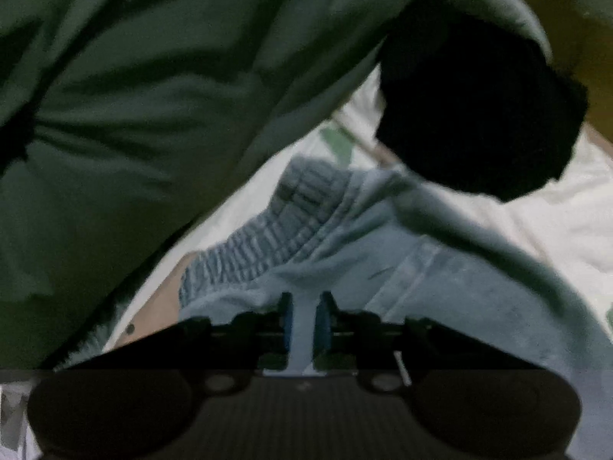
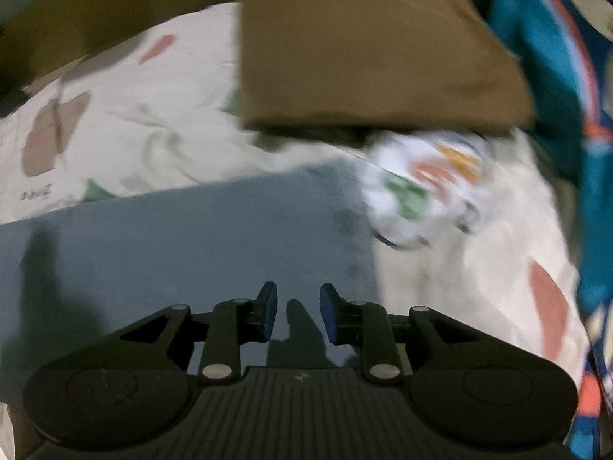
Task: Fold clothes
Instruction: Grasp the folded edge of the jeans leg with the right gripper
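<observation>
Left wrist view: left gripper [image 1: 304, 329] clamped on a fold of the pale blue cloth shorts with a stretchy waistband [image 1: 345, 253]. Big green cloth [image 1: 153, 96] hanging at ten o'clock, black blob [image 1: 479, 115] at one o'clock, blocking the flowery white sheet [image 1: 555, 222].

Right wrist view: right gripper [image 2: 298, 312] apart, empty, above flat blue cloth [image 2: 191, 237]. Brown pillow [image 2: 364, 50] at twelve, white printed bundle [image 2: 425, 191] at one, teal cloth [image 2: 555, 76] at two.
</observation>
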Demonstrator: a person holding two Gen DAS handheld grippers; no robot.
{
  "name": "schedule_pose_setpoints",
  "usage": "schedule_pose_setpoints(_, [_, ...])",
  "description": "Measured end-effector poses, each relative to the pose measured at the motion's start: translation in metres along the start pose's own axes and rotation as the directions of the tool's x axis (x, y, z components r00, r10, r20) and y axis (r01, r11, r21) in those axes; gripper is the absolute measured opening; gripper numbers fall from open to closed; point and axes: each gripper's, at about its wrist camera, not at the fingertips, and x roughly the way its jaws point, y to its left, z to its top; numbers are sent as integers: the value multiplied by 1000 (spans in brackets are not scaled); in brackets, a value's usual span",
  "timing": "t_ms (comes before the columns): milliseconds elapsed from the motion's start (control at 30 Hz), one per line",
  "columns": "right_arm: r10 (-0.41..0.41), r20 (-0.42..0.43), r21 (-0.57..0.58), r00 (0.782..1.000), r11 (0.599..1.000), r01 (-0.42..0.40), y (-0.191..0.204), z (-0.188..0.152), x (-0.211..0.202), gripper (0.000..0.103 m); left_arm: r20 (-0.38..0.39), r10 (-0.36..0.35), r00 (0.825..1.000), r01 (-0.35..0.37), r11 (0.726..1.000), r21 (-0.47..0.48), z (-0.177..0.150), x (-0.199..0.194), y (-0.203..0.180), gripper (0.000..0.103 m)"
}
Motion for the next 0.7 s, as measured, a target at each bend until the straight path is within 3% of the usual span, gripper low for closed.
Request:
schedule_pose_setpoints(167, [-37,-21,118,999,992,39,-34,-23,-6,40,57,-48,997,46,998,40,17,-13,-20,35])
schedule_pose_setpoints(500, [-39,-71,257,997,965,56,-63,-66,-16,41,1,26,1000,-26,999,24,43,50,-35,35])
schedule_pose_setpoints(700, [55,-65,320,996,947,-32,-67,-82,-11,41,-40,69,997,-68,997,43,51,61,-41,37])
